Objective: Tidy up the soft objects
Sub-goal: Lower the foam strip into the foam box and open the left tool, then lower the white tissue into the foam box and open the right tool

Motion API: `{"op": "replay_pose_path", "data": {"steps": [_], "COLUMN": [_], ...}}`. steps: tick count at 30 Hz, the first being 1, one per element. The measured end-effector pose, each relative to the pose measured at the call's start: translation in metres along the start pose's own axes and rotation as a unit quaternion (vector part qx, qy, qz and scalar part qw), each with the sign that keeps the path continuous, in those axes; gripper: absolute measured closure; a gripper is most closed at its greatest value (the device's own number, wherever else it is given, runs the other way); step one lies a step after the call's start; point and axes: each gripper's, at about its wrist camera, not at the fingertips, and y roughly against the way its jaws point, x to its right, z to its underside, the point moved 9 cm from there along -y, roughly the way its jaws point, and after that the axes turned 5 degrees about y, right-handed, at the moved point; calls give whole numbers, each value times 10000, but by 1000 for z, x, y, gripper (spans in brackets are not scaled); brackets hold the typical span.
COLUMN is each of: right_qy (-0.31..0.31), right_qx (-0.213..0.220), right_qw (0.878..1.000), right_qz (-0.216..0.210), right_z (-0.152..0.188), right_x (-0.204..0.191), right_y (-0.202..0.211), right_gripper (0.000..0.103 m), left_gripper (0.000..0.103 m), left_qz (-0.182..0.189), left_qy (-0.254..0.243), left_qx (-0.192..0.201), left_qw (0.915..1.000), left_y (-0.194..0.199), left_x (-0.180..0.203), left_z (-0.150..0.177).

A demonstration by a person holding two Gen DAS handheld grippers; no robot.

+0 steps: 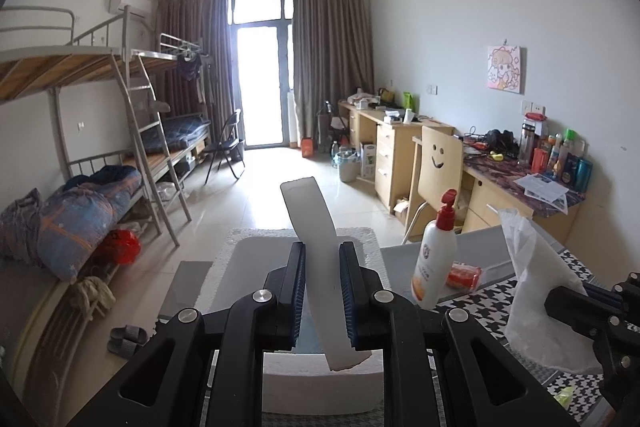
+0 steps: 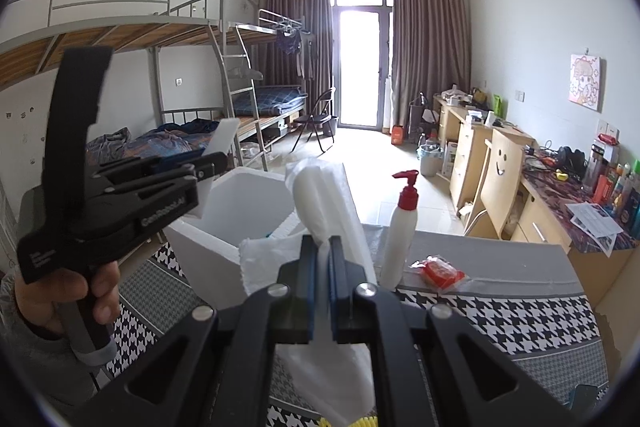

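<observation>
Foam strip (image 1: 316, 267) clamped in left gripper (image 1: 323, 291); right gripper (image 2: 324, 287) pinches foam sheet (image 2: 328, 195)

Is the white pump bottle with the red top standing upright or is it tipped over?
Upright. The pump bottle stands on its base on the grey table, red pump at the top, beside the red packet. The left wrist view shows it leaning only from fisheye distortion.

The foam strip's (image 1: 320, 267) lower end drops behind the left tool (image 1: 323, 291). The foam box's (image 2: 224, 231) inside stays hidden, and the bottle's (image 1: 434, 263) label is unreadable.
</observation>
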Motion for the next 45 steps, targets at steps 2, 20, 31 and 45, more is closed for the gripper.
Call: {"op": "replay_pose_path", "data": {"steps": [2,20,31,45], "right_qy": [-15,139,177,327], "right_qx": [-33,-122,-164,-233], "right_qw": [10000,9998,9997,9991], "right_qz": [-31,56,40,-121], "right_z": [-1,-13,-21,-32], "right_x": [-1,-16,-19,-40], "right_y": [-4,-16,-27,-39], "right_gripper": [95,95,95,95], "left_gripper": [85,64,6,1], "left_qz": [-30,-244,-268,-582], "left_qy": [15,159,246,296], "left_qx": [-54,-720,-273,96], "left_qw": [10000,9970,9990,9978], "left_y": [-5,-60,-36,-1], "left_x": [-2,-28,-40,-64], "left_z": [1,21,11,4]}}
